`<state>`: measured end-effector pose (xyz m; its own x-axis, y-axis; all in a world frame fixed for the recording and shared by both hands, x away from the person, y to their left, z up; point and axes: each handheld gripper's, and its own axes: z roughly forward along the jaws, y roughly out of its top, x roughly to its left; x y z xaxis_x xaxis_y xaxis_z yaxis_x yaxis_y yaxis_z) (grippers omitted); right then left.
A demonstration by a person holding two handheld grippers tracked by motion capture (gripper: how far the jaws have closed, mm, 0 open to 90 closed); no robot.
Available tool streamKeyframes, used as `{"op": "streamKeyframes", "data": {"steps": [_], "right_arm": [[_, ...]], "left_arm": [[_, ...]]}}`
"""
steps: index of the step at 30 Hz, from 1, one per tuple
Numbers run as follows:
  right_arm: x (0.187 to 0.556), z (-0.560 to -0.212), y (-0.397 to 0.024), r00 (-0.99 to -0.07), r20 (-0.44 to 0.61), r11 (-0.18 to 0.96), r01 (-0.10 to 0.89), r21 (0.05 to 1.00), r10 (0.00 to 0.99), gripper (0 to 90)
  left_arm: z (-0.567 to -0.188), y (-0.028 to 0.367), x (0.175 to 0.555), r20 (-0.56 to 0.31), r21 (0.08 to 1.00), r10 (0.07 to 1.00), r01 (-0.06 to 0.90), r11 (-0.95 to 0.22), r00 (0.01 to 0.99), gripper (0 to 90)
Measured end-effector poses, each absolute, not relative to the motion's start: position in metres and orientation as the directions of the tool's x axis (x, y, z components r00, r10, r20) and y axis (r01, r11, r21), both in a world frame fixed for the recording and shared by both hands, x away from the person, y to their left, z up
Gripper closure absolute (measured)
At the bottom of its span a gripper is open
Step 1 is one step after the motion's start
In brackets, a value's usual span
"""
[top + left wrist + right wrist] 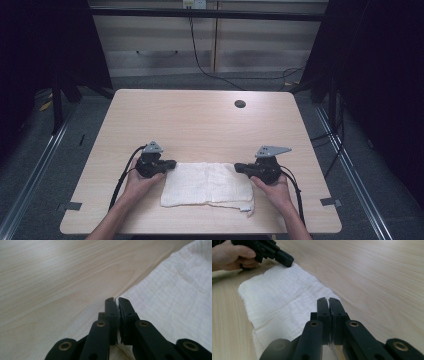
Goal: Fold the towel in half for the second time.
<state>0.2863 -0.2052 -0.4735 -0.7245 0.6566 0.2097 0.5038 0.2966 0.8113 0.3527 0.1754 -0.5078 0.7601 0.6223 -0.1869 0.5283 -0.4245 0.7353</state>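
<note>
Two grippers pinch a folded white cloth lying near the worktop's front edge: left gripper clamped on its far-left corner, right gripper clamped on its far-right corner.

Wooden table, round cable hole; cabinet behind.

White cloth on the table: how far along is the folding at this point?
Done: the white cloth lies flat on the table, seemingly already doubled, a lower layer peeking out at its near edge. In hand: the left gripper and right gripper each pinch a far corner. Left: probably lifting and folding again.
</note>
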Motion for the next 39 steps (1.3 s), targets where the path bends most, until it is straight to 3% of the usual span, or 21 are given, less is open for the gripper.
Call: {"op": "streamKeyframes", "data": {"steps": [19, 34, 39], "right_arm": [[0.242, -0.479, -0.184, -0.792, 0.212, 0.350, 0.470, 0.811, 0.573, 88.0], [0.213, -0.498, -0.156, -0.850, 0.301, 0.466, 0.497, 0.732, 0.433, 88.0], [0.213, -0.504, -0.149, -0.852, 0.309, 0.505, 0.504, 0.701, 0.422, 88.4]], "left_arm": [[-0.507, 0.172, 0.349, -0.165, 0.735, 0.651, 0.532, -0.420, 0.741, 86.3], [-0.507, 0.169, 0.346, -0.137, 0.737, 0.664, 0.524, -0.428, 0.735, 86.4], [-0.507, 0.169, 0.348, -0.173, 0.733, 0.671, 0.549, -0.402, 0.721, 86.3]]}}
